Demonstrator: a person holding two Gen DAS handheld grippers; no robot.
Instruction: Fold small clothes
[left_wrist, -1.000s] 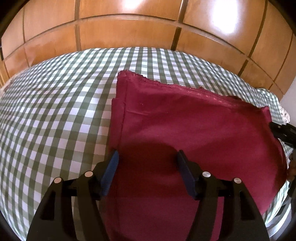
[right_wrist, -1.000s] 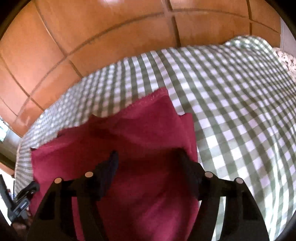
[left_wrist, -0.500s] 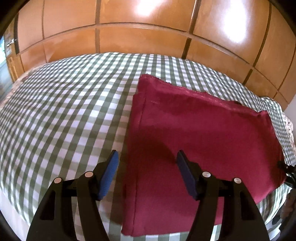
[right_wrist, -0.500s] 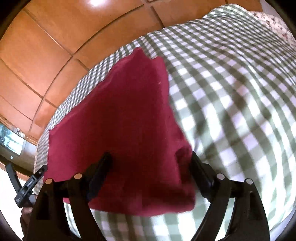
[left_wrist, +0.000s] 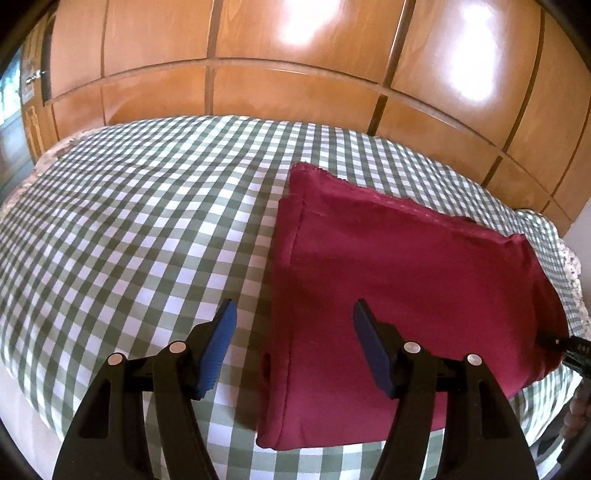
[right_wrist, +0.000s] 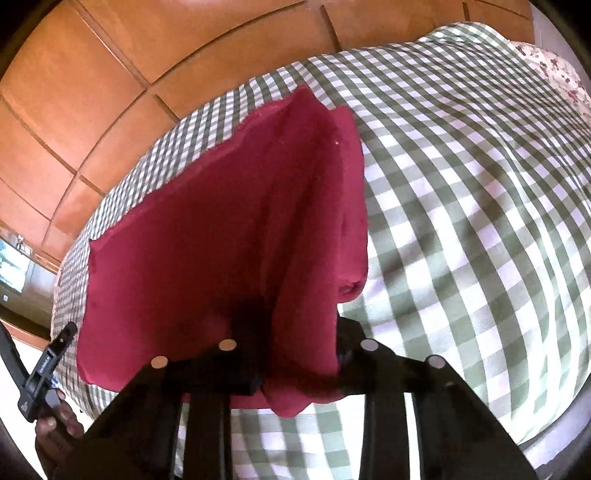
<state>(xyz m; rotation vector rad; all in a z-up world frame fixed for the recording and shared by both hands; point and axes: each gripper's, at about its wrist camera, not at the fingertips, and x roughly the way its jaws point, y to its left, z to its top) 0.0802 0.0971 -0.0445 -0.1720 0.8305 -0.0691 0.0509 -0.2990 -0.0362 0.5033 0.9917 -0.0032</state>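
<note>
Maroon cloth (left_wrist: 399, 280) lies folded flat on the checked bedspread (left_wrist: 140, 229), soft and limp, best taken at a corner; right gripper (right_wrist: 299, 350), jaws just closing, pinches its near right corner, while left gripper (left_wrist: 291, 347) hovers open over its left edge
</note>
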